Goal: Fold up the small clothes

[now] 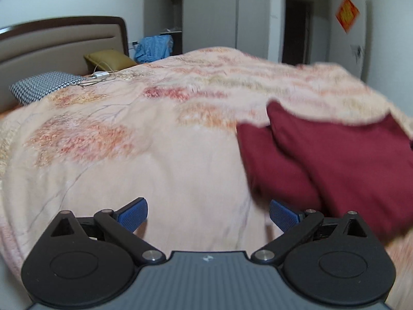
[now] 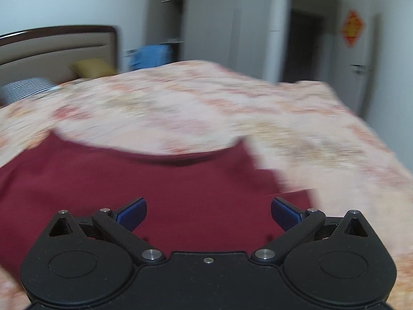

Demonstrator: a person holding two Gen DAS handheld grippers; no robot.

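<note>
Dark red cotton-like cloth, a small garment (image 2: 144, 188) with a scooped neckline, lies spread on a bed covered by a peach quilt printed with pink and orange foliage (image 1: 160, 139). In the left wrist view we see the dark red garment (image 1: 335, 160) toward the right side of the bed, nearer the foot corner than the headboard, with one short sleeve or flap sticking out on its left. A brown and beige padded headboard (image 1: 59, 38), a black-and-white checked pillow (image 1: 44, 85) and an olive-gold cushion (image 1: 108, 60) sit at the far left end of the bed. A blue cloth (image 1: 153, 47) hangs beyond the bed by a grey wardrobe (image 1: 206, 13).

Our left gripper (image 1: 208, 215), black with blue ribbed pads, has its jaws spread wide over bare quilt, just beside the garment's left edge, with nothing between them. Our right gripper (image 2: 208, 214), of the same build, hangs over the body of the garment with its jaws likewise spread and empty. Both views are blurred, the right more so.

We judge that the folding is at an early step: the garment looks flat and not yet folded, and neither gripper has taken hold. The next move probably calls for lowering each gripper onto an edge of the cloth, the left one at the protruding sleeve, pinching only the garment's layers and not the quilt beneath, then carrying that edge across toward the middle.
</note>
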